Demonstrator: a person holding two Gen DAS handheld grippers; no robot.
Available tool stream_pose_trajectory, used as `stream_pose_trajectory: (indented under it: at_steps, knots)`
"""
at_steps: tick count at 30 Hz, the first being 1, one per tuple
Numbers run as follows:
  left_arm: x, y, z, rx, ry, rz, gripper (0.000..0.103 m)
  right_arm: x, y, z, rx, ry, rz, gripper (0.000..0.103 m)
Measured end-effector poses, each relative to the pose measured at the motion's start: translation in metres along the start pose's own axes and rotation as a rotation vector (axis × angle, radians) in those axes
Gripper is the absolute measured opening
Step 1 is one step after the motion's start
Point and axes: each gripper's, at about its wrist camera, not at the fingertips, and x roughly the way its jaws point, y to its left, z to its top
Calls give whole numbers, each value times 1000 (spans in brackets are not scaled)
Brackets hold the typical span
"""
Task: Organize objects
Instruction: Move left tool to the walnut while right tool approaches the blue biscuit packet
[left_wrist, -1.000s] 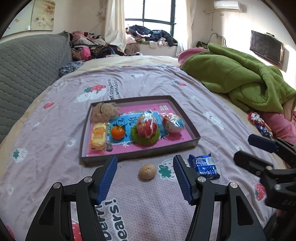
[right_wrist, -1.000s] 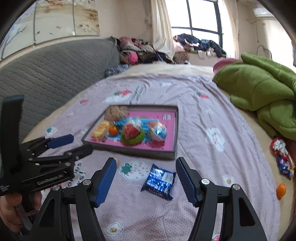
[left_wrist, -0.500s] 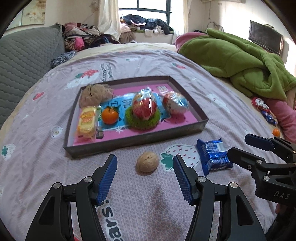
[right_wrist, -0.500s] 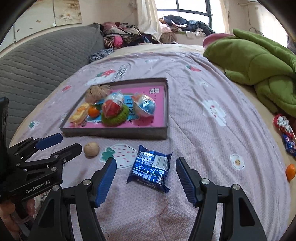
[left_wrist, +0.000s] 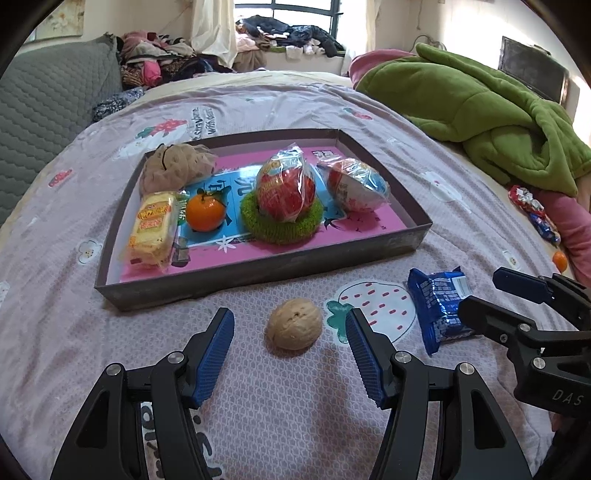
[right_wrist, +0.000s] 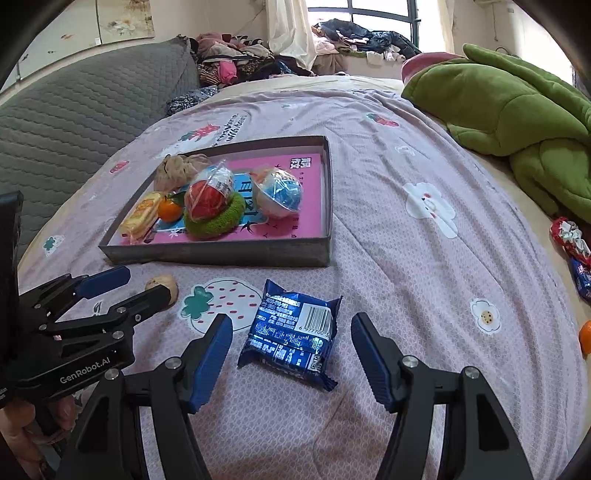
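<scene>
A walnut (left_wrist: 294, 329) lies on the pink bedspread in front of a shallow grey tray (left_wrist: 258, 271). My left gripper (left_wrist: 290, 332) is open, its fingers on either side of the walnut, not touching it. A blue snack packet (right_wrist: 293, 334) lies to the right; my right gripper (right_wrist: 291, 341) is open around it. The tray (right_wrist: 221, 254) holds a yellow snack pack (left_wrist: 153, 227), a tangerine (left_wrist: 205, 215), a wrapped red egg (left_wrist: 286, 192) on a green ring, a blue-white wrapped egg (left_wrist: 356, 186) and a beige cloth bundle (left_wrist: 173, 166).
A green quilt (left_wrist: 480, 107) is heaped at the right. Wrapped sweets (right_wrist: 570, 245) and a small tangerine (right_wrist: 585, 338) lie near the bed's right edge. A grey quilted headboard (right_wrist: 74, 103) is at the left, piled clothes (left_wrist: 166, 62) at the back.
Both grippers have moved forward and down: the walnut now sits between the left fingers and the blue packet between the right fingers. Both stay open.
</scene>
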Motion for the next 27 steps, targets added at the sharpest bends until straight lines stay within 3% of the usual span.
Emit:
stream_pose_trajectory:
  at_steps: [20,27]
  knots:
    - [25,4,3,23,8,-28,64,45,10,-7,39,59,-88,66]
    - [30,7,2,17,14,-49,64,48,7,-8,58,61,-70,63]
